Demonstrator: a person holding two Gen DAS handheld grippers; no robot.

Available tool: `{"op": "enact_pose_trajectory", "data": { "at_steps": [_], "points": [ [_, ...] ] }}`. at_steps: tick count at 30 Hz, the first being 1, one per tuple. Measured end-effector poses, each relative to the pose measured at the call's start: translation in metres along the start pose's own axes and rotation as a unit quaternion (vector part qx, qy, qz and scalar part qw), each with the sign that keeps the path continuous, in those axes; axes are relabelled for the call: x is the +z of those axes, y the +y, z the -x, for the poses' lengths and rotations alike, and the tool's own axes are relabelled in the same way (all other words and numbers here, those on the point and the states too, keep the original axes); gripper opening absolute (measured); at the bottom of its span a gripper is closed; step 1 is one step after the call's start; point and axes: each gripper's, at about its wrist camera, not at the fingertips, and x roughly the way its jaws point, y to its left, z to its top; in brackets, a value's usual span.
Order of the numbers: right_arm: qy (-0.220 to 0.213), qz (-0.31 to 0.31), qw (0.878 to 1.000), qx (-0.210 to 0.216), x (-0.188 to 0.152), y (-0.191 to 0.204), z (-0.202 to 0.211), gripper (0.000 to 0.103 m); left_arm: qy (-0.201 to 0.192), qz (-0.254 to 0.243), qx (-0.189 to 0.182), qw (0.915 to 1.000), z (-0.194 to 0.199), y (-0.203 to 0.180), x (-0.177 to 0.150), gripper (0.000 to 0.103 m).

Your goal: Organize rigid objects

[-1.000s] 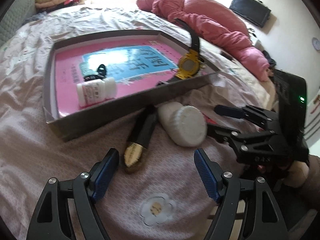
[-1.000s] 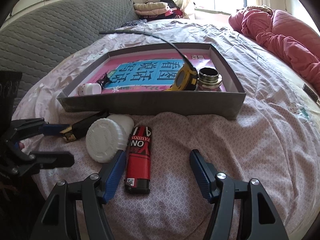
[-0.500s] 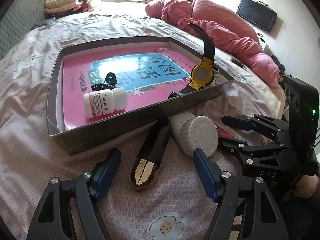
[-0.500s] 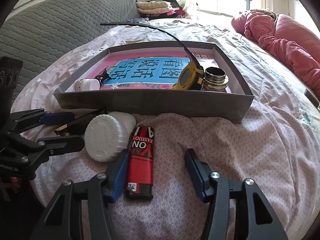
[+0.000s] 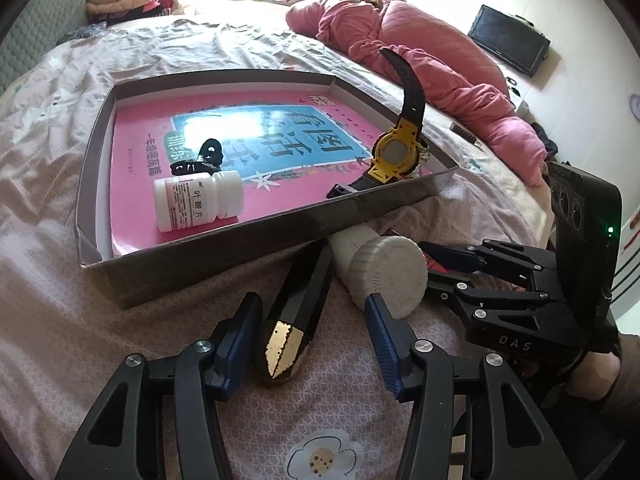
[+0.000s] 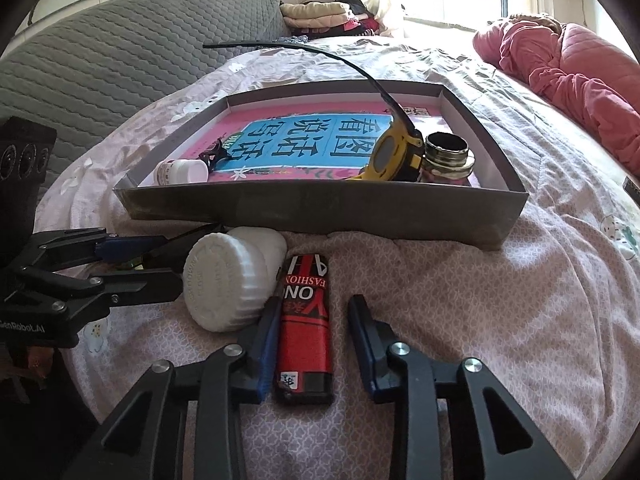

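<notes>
A grey tray [image 5: 224,254] [image 6: 320,210] on the bed holds a pink book, a small white pill bottle [image 5: 198,201], a yellow watch [image 5: 396,156] [image 6: 390,156], a black clip [image 5: 200,160] and a metal jar [image 6: 446,158]. In front of it lie a black-and-gold tube [image 5: 294,316], a big white jar [image 5: 382,272] [image 6: 230,280] and a red lighter [image 6: 306,320]. My left gripper [image 5: 312,344] is open with the tube's end between its fingers. My right gripper [image 6: 316,348] is open around the lighter.
A pink quilt [image 5: 420,52] lies at the far side of the bed. A grey headboard [image 6: 120,64] and folded clothes [image 6: 316,14] stand behind the tray. A remote [image 5: 464,133] lies right of the tray.
Both grippers have moved forward. The left one now straddles the tube's end, and the right one has narrowed around the lighter.
</notes>
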Motion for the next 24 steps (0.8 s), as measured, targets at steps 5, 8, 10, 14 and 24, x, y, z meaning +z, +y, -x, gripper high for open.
{"op": "enact_pose_trajectory", "data": {
  "at_steps": [5, 8, 10, 14, 24],
  "points": [
    [-0.002, -0.005, 1.000, 0.007, 0.001, -0.002, 0.000, 0.029, 0.005, 0.012, 0.020, 0.9997, -0.005, 0.006, 0.001, 0.035],
    [-0.002, -0.010, 1.000, 0.010, 0.001, -0.003, -0.001, 0.029, 0.005, 0.001, 0.029, 0.9996, -0.007, 0.002, 0.002, 0.035],
    [-0.002, -0.014, 1.000, 0.012, 0.001, -0.004, -0.002, 0.029, 0.005, -0.007, 0.035, 0.9993, -0.008, 0.000, 0.003, 0.035],
    [-0.003, -0.013, 1.000, 0.011, 0.001, -0.004, -0.002, 0.028, 0.003, -0.018, 0.048, 0.9987, -0.008, -0.004, 0.004, 0.035],
    [-0.008, -0.023, 0.999, 0.022, 0.001, -0.007, 0.000, 0.023, -0.003, 0.000, 0.067, 0.9978, -0.011, -0.008, 0.002, 0.035]
  ]
}}
